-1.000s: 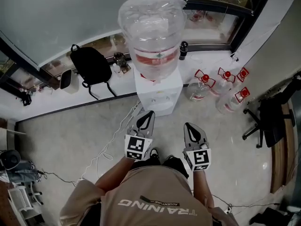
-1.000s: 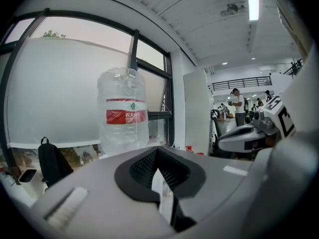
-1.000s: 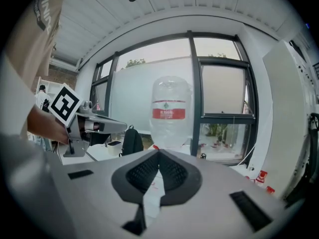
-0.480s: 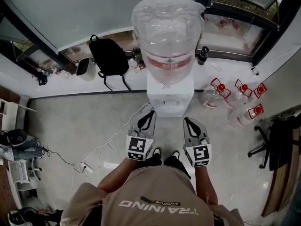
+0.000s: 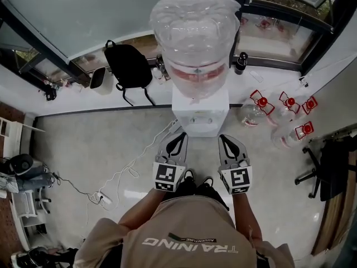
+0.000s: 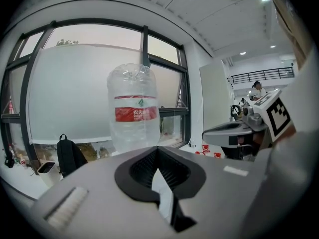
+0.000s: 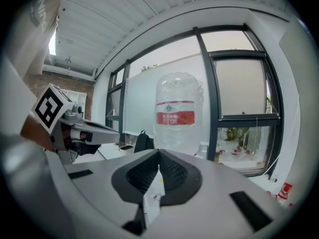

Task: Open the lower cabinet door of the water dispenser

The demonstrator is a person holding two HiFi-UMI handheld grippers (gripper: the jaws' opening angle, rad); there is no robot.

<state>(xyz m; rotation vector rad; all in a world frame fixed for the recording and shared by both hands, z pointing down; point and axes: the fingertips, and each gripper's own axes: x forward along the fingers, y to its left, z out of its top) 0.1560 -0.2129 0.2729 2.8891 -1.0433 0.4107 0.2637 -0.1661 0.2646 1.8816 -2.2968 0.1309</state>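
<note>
The white water dispenser (image 5: 199, 115) stands straight ahead on the floor with a big clear bottle (image 5: 195, 32) on top. Seen from above, its lower cabinet door is hidden. My left gripper (image 5: 182, 134) and right gripper (image 5: 222, 137) hang side by side just short of its front. Both are shut, hold nothing and do not touch it. In the left gripper view the shut jaws (image 6: 157, 149) cover the dispenser body, and only the bottle (image 6: 133, 113) shows above them. The right gripper view is alike: jaws shut (image 7: 159, 152), bottle (image 7: 175, 116) above.
A black backpack (image 5: 129, 66) and a white bin (image 5: 100, 81) rest by the window wall on the left. Several red-capped water jugs (image 5: 259, 108) lie to the dispenser's right, with an office chair (image 5: 329, 166) beyond. A white cable (image 5: 134, 166) runs across the floor to a power strip (image 5: 100, 197).
The head view has swung, so the dispenser now stands centred ahead of the grippers. Both grippers sit slightly further right in the picture, still shut and empty.
</note>
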